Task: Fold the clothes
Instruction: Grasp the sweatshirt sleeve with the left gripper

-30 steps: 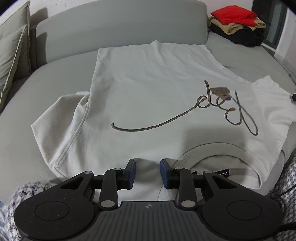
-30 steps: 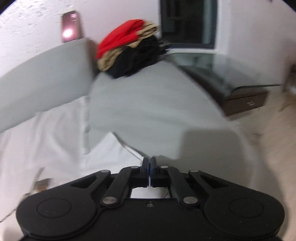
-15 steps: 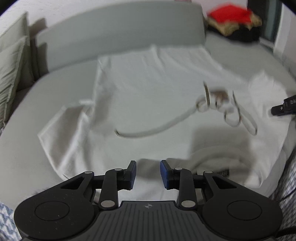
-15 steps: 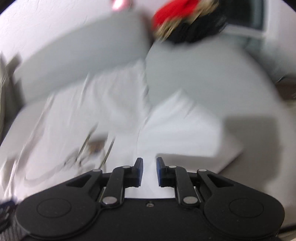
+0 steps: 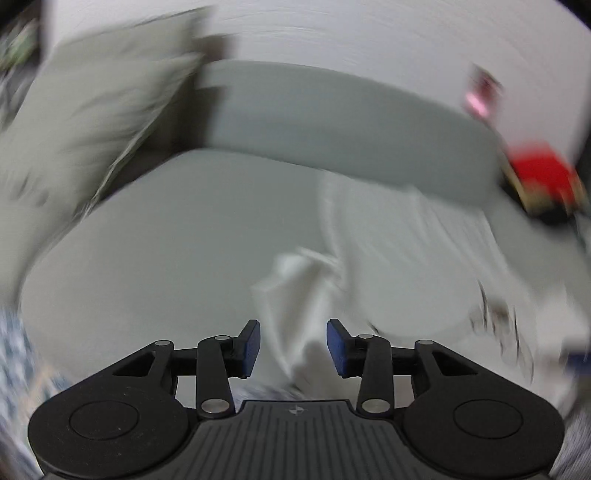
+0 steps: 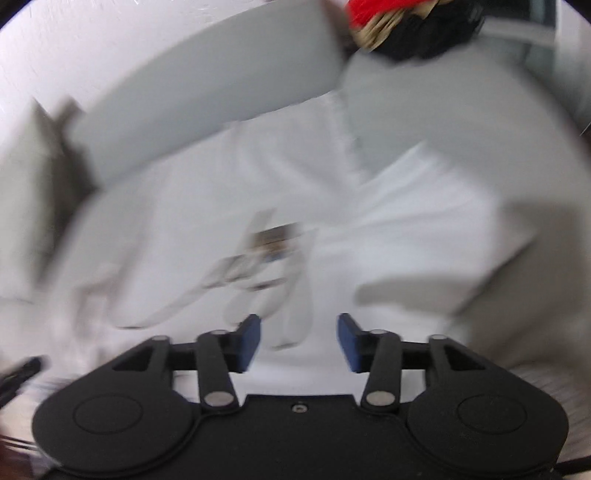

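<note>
In the left wrist view we see the left gripper (image 5: 293, 347) at the bottom centre of the frame, its blue-padded jaws spread wide with nothing between them; a crumpled sleeve of the white T-shirt (image 5: 399, 258) lies just beyond the gap, in the lower middle of the picture. The rest of the shirt spreads up and to the right across the grey sofa (image 5: 166, 229), and a blurred streak of its dark script print shows near the right edge. A pale cushion (image 5: 85, 122) leans in the upper left, and a pile of clothes (image 5: 539, 181) with a red piece on top sits at the far right, at the end of the sofa back. In the right wrist view we find the right gripper (image 6: 299, 341) also wide open and holding nothing, low in the centre of the frame. The T-shirt (image 6: 258, 192) fills the middle of this picture, lying flat on the sofa (image 6: 461, 110), its print (image 6: 266, 254) smeared by motion just above the jaws, and one sleeve reaching toward the right side. The pile of clothes (image 6: 402, 26) stands at the top right, red over tan over black. A thin black object at the lower left edge is too blurred for us to identify. Both pictures are heavily blurred.
</note>
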`<move>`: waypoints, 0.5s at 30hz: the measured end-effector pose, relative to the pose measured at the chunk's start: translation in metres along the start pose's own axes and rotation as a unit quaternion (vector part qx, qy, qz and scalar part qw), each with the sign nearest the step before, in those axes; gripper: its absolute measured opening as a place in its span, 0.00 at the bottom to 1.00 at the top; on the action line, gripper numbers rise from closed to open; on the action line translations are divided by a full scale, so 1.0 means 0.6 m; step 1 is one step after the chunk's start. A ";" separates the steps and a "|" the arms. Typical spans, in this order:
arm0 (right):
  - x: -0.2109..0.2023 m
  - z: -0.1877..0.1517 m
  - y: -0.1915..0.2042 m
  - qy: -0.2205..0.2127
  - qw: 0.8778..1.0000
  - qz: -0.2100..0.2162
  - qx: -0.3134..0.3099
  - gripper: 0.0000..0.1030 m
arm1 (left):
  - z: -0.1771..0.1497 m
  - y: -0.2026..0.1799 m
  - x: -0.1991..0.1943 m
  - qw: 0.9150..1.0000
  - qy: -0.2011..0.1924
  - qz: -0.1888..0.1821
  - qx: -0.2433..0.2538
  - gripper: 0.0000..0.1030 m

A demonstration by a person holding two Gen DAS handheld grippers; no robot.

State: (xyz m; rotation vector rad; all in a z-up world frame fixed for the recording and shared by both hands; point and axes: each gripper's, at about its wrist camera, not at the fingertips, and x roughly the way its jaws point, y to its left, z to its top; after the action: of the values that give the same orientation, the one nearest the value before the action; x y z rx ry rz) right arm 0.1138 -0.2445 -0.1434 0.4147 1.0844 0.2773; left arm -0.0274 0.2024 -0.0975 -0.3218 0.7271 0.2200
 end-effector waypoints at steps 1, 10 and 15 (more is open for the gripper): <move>-0.003 -0.002 0.006 0.001 1.000 0.029 0.006 0.48 | 0.009 0.032 0.012 0.999 0.004 -0.014 -0.045 0.39; 0.094 -0.018 0.052 0.043 0.996 0.062 0.052 0.49 | 0.051 0.176 0.186 0.949 0.106 -0.114 -0.273 0.41; 0.098 -0.025 0.049 0.038 0.996 0.053 0.056 0.49 | 0.072 0.155 0.253 0.960 0.132 -0.116 -0.220 0.39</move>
State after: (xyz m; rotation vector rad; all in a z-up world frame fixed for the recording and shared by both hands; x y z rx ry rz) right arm 0.1260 -0.1910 -0.1829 0.5674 1.1579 0.3288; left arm 0.0807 0.3171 -0.1901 -0.8684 0.8949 0.1135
